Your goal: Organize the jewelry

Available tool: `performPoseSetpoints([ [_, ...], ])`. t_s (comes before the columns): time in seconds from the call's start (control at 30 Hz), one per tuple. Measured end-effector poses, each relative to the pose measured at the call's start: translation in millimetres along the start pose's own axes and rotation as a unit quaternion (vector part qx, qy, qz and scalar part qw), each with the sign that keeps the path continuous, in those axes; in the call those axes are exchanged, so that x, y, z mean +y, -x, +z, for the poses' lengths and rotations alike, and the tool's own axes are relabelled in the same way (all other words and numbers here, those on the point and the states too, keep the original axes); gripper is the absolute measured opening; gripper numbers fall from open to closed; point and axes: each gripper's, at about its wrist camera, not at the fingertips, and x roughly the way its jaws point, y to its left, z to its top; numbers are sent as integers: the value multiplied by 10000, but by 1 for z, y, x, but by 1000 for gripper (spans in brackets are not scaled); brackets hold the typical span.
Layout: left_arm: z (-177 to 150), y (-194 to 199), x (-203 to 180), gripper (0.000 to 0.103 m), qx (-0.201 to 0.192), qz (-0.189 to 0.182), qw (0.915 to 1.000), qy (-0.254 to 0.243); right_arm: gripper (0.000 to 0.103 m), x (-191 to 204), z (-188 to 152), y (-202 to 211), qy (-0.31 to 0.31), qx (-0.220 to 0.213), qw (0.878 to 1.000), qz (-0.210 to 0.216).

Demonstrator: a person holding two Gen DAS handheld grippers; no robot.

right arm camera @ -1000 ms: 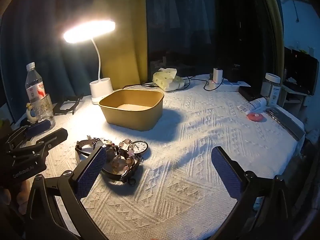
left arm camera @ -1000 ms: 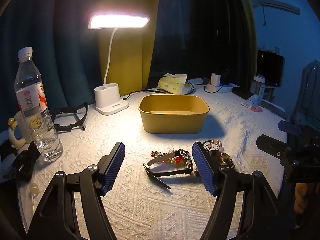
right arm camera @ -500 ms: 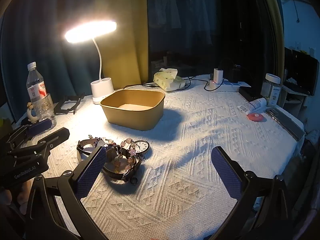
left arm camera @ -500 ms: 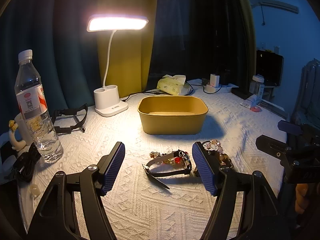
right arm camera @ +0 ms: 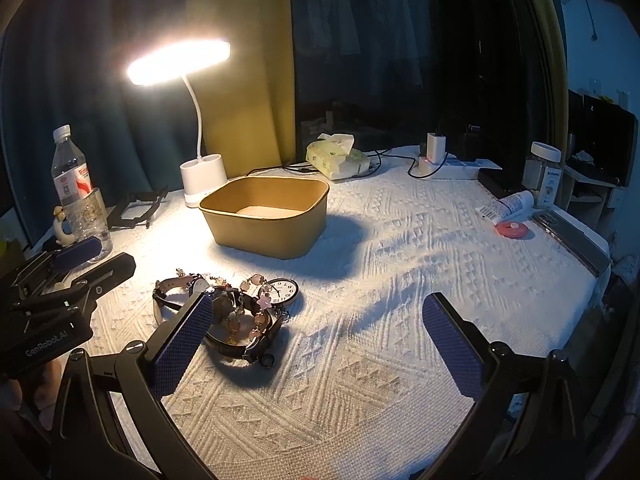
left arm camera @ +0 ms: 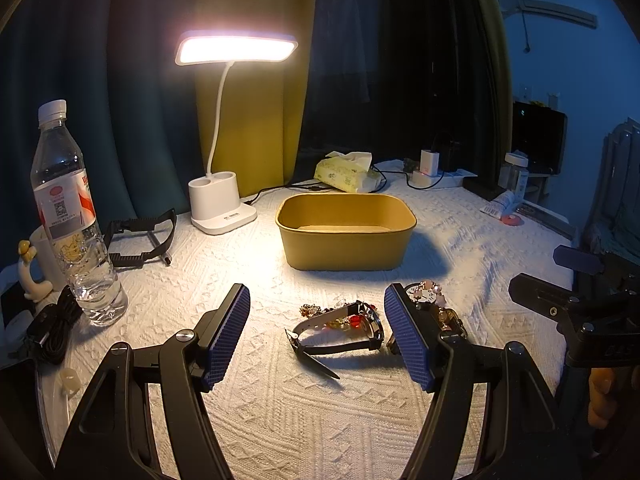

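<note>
The left gripper (left arm camera: 316, 332) hovers low over the white textured tablecloth (left arm camera: 280, 408) with its blue pads spread wide and nothing between them, and just ahead of it lies a black-strapped wristwatch (left arm camera: 340, 332) at the edge of the jewelry pile (right arm camera: 236, 312). The right gripper (right arm camera: 316, 344) is likewise wide apart and empty, its left pad just beside that pile, where a beaded bracelet (right arm camera: 256, 312) and a white-faced pocket watch (right arm camera: 282, 290) touch one another. Beyond the pile stands the tan box (right arm camera: 268, 216), with the lit desk lamp (right arm camera: 192, 120) behind it.
</note>
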Motion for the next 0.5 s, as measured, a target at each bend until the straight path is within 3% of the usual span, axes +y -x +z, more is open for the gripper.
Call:
performPoseSetpoints([
  [0.5, -2, -1, -3, 73, -5, 2, 10000, -4, 103, 0, 0, 0, -51, -3, 10000, 42],
])
